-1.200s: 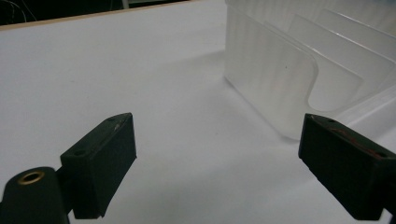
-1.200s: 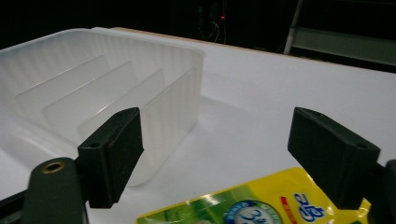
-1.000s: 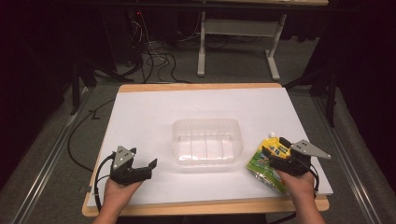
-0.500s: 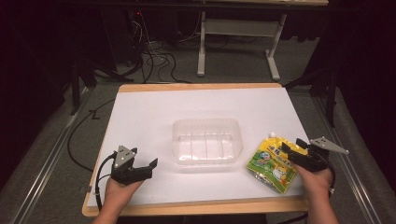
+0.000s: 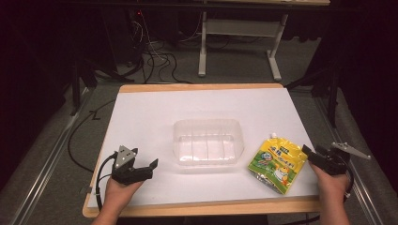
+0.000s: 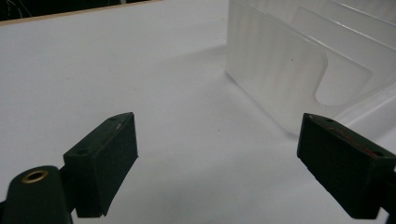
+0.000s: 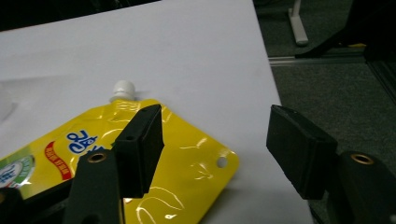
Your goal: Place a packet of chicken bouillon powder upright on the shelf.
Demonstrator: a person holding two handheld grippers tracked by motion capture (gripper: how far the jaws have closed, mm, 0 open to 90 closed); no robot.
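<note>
A yellow spouted drink pouch (image 5: 277, 164) lies flat on the white sheet, right of a clear plastic tub (image 5: 209, 140). My right gripper (image 5: 310, 157) hovers at the pouch's right edge. In the right gripper view its jaws (image 7: 215, 135) have just been closing but stand apart, holding nothing; the pouch's corner (image 7: 187, 163) lies below them on the sheet. My left gripper (image 5: 151, 168) rests at the front left, open, a little short of the tub. In the left gripper view its jaws (image 6: 215, 154) are wide apart, with the tub wall (image 6: 280, 70) ahead to the right.
A white sheet (image 5: 187, 103) covers a wooden board with its edge close behind the hands. Table legs (image 5: 202, 51) and loose cables (image 5: 155, 56) stand on the dark floor beyond the board. A metal rail (image 5: 37, 178) runs along the left.
The right hand has drawn back to the right, off the pouch, and its jaws look narrower. The pouch now lies uncovered on the sheet. The left hand has not moved.
</note>
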